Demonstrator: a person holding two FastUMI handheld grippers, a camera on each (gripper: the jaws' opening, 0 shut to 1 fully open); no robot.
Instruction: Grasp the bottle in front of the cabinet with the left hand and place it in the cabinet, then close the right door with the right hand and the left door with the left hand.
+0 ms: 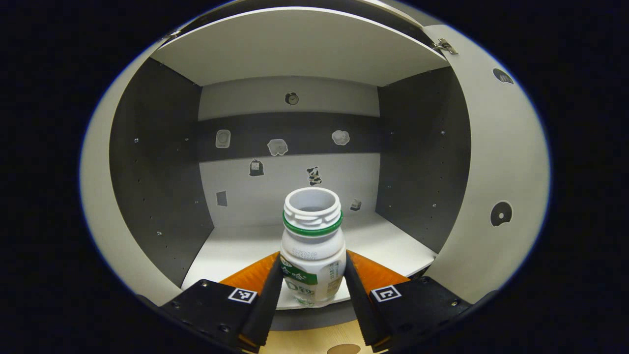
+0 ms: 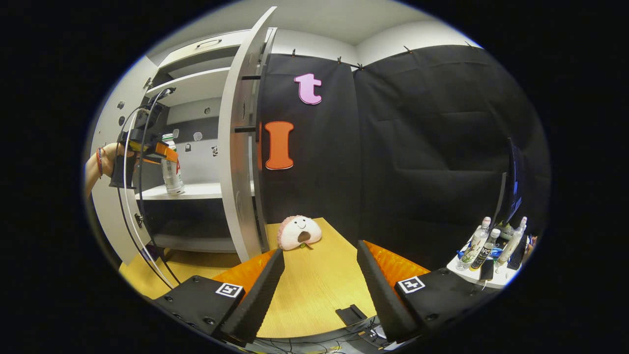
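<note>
White plastic bottle with green neck ring (image 1: 312, 255), pinched by left gripper (image 1: 313, 290), reaches the cabinet shelf's front edge (image 1: 236, 246); right gripper (image 2: 319, 290) spread, 2 doors open.

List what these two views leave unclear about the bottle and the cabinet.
- Bottle base, left gripper view: hidden by the left gripper, so contact with the shelf is unclear.
- Bottle label, both views: too small or curved to read.
- Left door, right gripper view: cut off by the image edge.
</note>
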